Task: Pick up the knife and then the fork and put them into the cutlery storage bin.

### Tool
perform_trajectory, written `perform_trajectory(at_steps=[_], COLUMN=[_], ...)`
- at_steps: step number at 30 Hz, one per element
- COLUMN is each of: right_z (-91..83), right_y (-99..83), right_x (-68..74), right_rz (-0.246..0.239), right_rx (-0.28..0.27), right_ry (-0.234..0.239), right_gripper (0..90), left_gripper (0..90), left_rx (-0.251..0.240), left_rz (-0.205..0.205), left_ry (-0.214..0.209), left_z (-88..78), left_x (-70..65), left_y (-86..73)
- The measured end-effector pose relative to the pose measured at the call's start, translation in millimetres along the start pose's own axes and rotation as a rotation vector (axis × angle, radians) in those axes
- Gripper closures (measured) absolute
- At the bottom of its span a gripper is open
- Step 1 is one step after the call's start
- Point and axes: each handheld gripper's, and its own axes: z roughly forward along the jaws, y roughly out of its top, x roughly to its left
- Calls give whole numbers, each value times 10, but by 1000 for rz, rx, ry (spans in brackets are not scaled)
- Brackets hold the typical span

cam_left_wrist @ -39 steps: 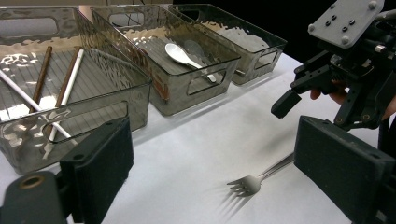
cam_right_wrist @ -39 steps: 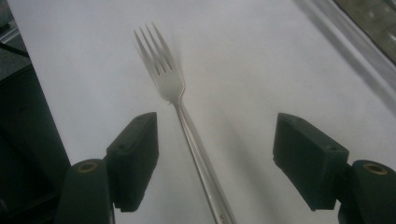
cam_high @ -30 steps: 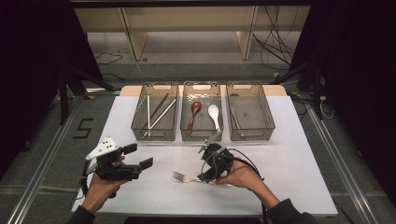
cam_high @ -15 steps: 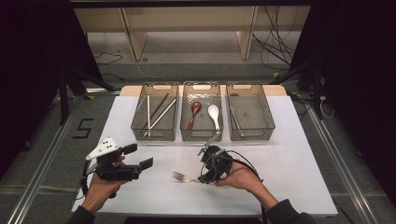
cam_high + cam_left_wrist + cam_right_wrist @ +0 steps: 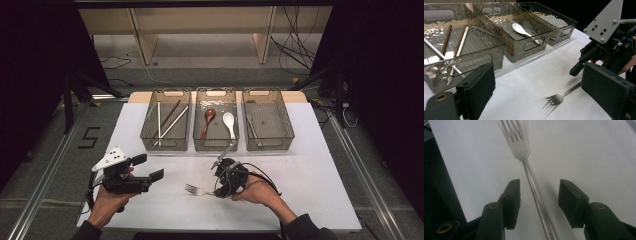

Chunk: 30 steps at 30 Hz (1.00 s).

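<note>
While the fork (image 5: 520, 143) lies flat on the white desk (image 5: 320, 170), near its front edge and well short of the three bins, the right tongs (image 5: 538, 195) are lowered over its handle. Their jaws have just been closing, yet a gap is left on each side of the handle, so the fork is straddled and not pinched. The tines are pointed away from the right tongs, toward the left tongs (image 5: 150, 167). The left tongs are held above the desk's front left part, spread wide with nothing between them. Chopsticks (image 5: 165, 120) are seen in the left bin (image 5: 150, 142), and two spoons (image 5: 220, 122) in the middle bin (image 5: 215, 145).
</note>
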Motion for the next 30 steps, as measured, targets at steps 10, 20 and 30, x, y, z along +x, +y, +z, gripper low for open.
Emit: perform_trajectory(at_steps=[10,20,30], right_z=[54,144,169], right_y=[-12,-18,-21], right_x=[21,47,57], right_rz=[-19,-60,-61], right_rx=[39,89,120], right_ry=[-7,-24,-39], right_gripper=[604,671,716], left_gripper=[112,112,112], left_rx=[1,1,2], left_rz=[1,1,1], left_ry=[1,-1,-2], left_z=[0,2,3], left_x=[1,0,-1], left_y=[-1,-1,-1])
